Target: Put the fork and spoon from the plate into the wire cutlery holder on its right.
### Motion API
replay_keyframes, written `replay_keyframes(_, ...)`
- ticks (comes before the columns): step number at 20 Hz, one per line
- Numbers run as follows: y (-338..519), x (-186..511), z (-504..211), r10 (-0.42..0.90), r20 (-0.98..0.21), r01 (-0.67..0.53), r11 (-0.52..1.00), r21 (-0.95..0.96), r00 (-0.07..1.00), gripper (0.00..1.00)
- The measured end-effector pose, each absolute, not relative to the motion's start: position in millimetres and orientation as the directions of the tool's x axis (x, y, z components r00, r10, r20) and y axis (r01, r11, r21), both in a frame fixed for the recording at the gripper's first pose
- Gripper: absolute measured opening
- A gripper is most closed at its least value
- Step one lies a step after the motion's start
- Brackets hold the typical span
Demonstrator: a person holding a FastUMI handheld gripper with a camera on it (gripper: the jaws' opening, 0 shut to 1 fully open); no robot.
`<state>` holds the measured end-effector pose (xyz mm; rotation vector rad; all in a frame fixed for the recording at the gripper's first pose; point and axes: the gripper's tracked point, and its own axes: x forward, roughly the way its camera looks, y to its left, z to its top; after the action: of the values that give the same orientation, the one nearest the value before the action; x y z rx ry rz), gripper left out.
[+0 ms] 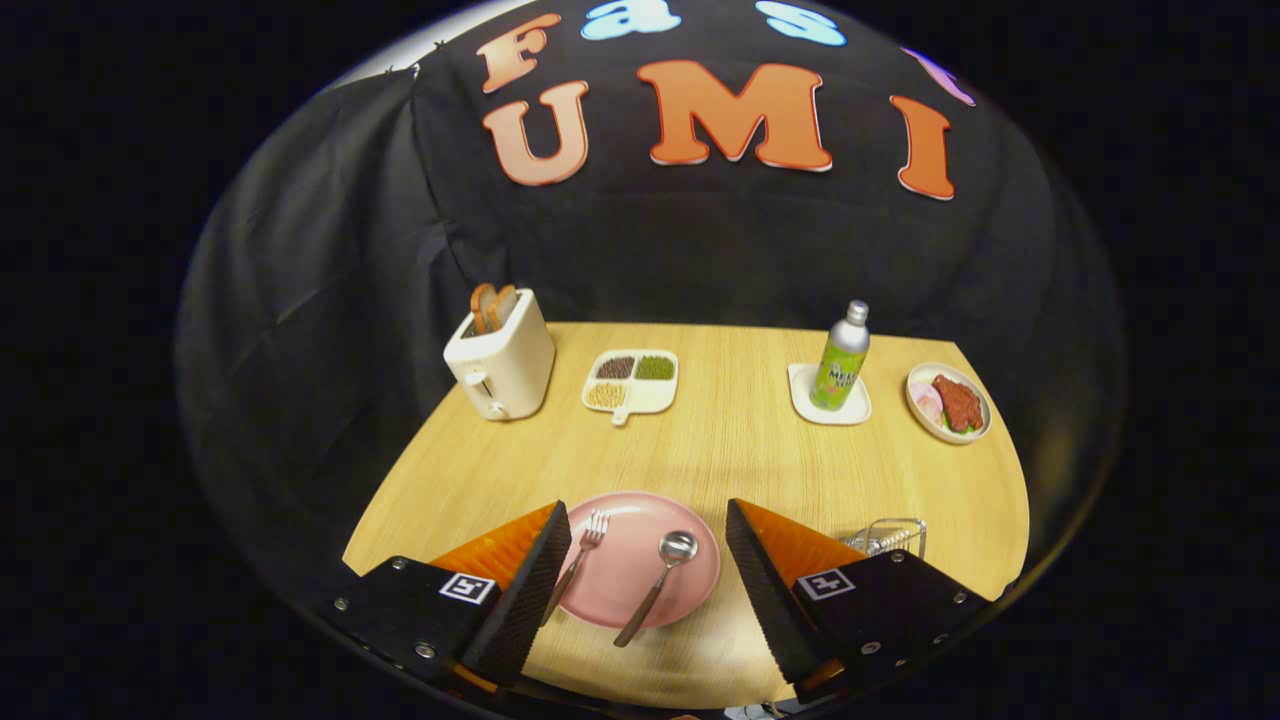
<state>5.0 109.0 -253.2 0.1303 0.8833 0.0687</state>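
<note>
Hovering above the near edge of a wooden desk (720, 440), the claw (648, 545) is holding its two fingers wide apart and gripping nothing. Between those fingers, a pink plate (625, 590) is sitting on the desk with a fork (578, 562) and a spoon (658, 582) lying on it side by side, the fork to the left, both with heads pointing away from the claw. The fork's handle is running close along the left finger (525, 590), though whether the two are touching cannot be told; the spoon's handle is reaching past the plate's near rim. Just right of the plate, a wire cutlery holder (893, 536) is standing partly hidden behind the right finger (770, 590). Lining the far side of the desk are a cream toaster (500, 362) with bread slices in its slots, a divided dish (631, 382) of grains and seeds, a green bottle (840, 362) upright on a small white tray (828, 406), and a bowl (948, 404) of meat and vegetables.
</note>
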Motion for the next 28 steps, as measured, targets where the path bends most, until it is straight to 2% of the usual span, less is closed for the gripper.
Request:
replay_keyframes(5,123.0,-19.2,-322.1,0.103,-0.903,-0.014,0.994,0.107,0.418,0.91)
replay_keyframes(8,133.0,-34.1,-356.2,0.115,-0.946,-0.030,0.993,0.111,0.304,0.87)
replay_keyframes(12,140.6,-49.4,-392.4,0.127,-0.977,0.038,0.990,0.136,0.174,0.81)
replay_keyframes(16,142.4,-54.9,-417.9,0.127,-0.989,0.117,0.984,0.136,0.081,0.64)
replay_keyframes(19,141.6,-54.6,-426.9,0.122,-0.991,0.146,0.981,0.128,0.049,0.43)
replay_keyframes(20,140.3,-56.1,-428.6,0.113,-0.993,0.142,0.983,0.117,0.040,0.39)
replay_keyframes(23,132.6,-59.0,-436.0,0.056,-0.998,0.143,0.988,0.058,0.022,0.18)
replay_keyframes(28,132.9,-57.5,-433.1,0.066,-0.997,0.075,0.995,0.069,0.050,0.07)
